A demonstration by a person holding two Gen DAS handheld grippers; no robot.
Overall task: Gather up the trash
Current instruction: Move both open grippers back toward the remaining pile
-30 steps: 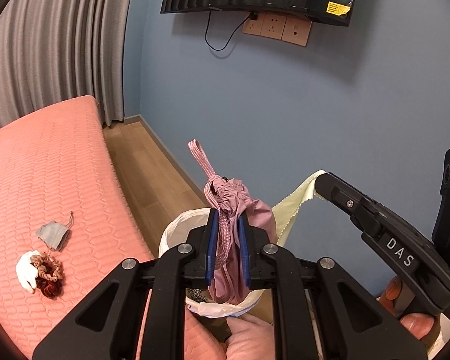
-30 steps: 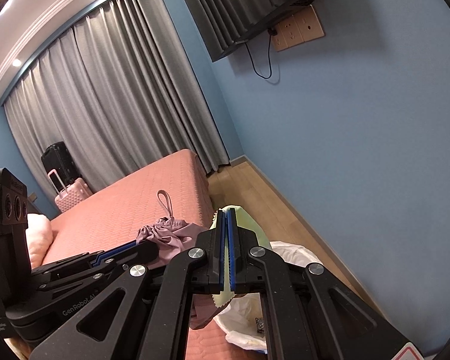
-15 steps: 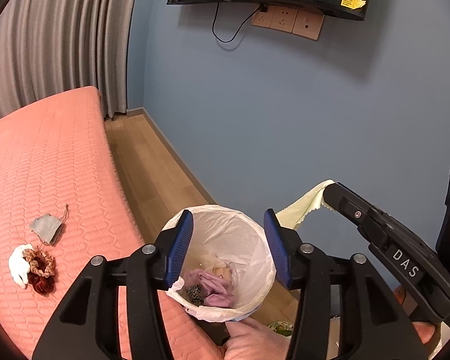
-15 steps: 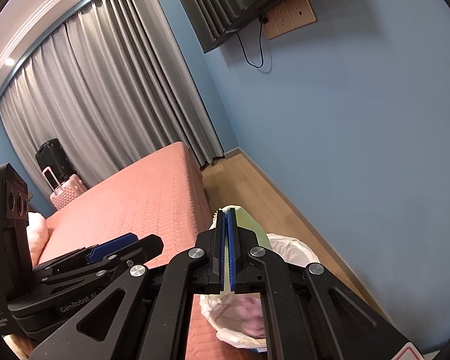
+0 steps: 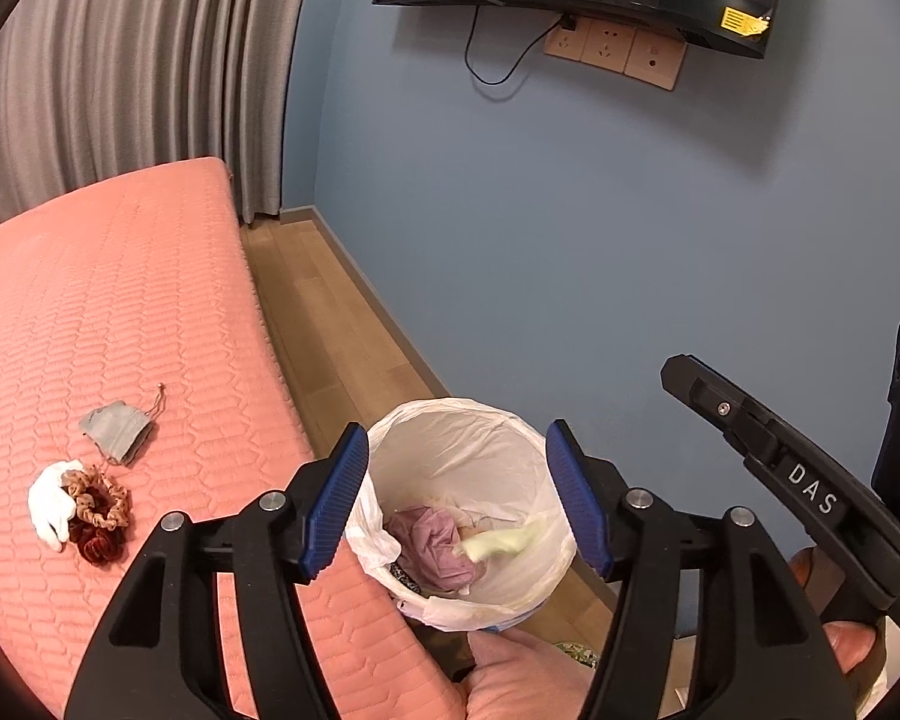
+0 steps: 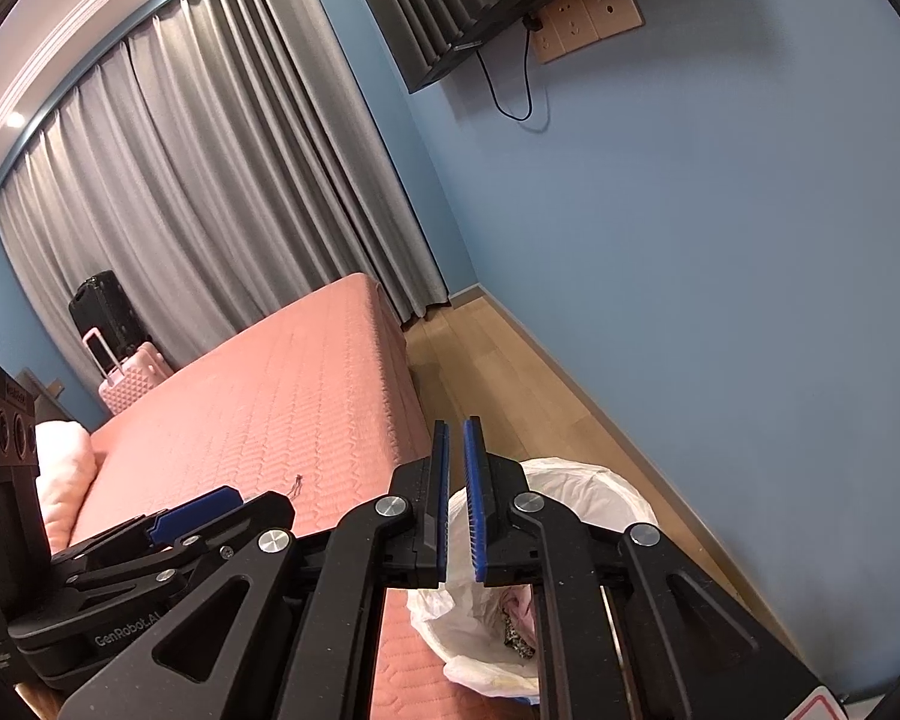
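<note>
Left tongs (image 5: 457, 501) are spread wide over the trash bin (image 5: 513, 420) at lower centre of the left view, nothing between the blue pads (image 5: 336, 501); those jaws have just been opening. Down in the white liner sit a pink pouch (image 5: 435, 543) and a pale yellow cloth (image 5: 498, 543), side by side and touching.

Right tongs (image 6: 457, 501) have their jaws just starting to part, only a thin gap, nothing in it. They hang above the near rim of the bin (image 6: 576, 480), bottom centre of the right view.

Still on the pink bed (image 5: 120, 312), lower left of the left view: a grey mask (image 5: 114, 429), a white glove (image 5: 51, 504) and two scrunchies (image 5: 99, 510) bunched together.
</note>
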